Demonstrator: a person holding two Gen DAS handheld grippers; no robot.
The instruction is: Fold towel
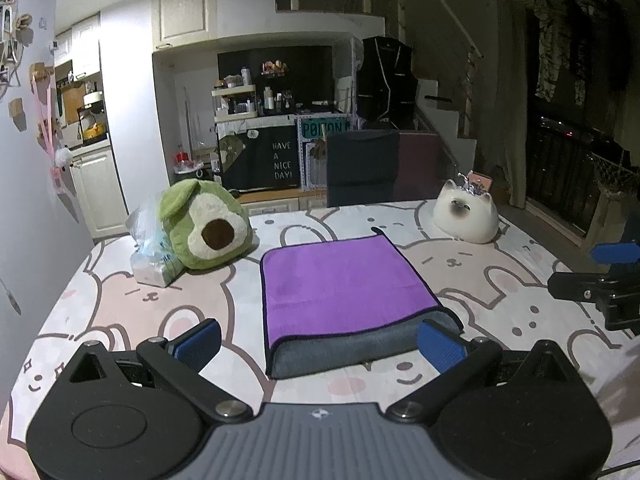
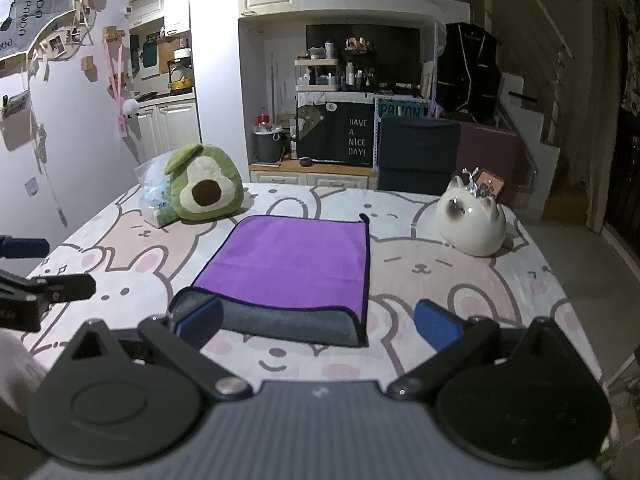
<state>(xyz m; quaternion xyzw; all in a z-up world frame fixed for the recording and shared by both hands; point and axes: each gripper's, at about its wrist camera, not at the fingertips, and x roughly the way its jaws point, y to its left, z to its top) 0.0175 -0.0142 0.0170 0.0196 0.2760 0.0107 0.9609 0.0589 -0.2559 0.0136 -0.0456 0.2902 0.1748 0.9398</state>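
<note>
Now the soft purple-and-grey folded towel (image 1: pixel 344 284) lay flat in the middle of the bunny-print bed cover (image 1: pixel 120 300), near its front edge. The left gripper (image 1: pixel 320 344) and right gripper (image 2: pixel 318 322) were both spread wide, holding nothing

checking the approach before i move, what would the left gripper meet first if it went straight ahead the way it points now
Most likely the towel: its grey folded near edge lies straight ahead of the open left gripper, on the bunny-print sheet. Depth is unclear, so the height above the sheet is hard to tell.
</note>
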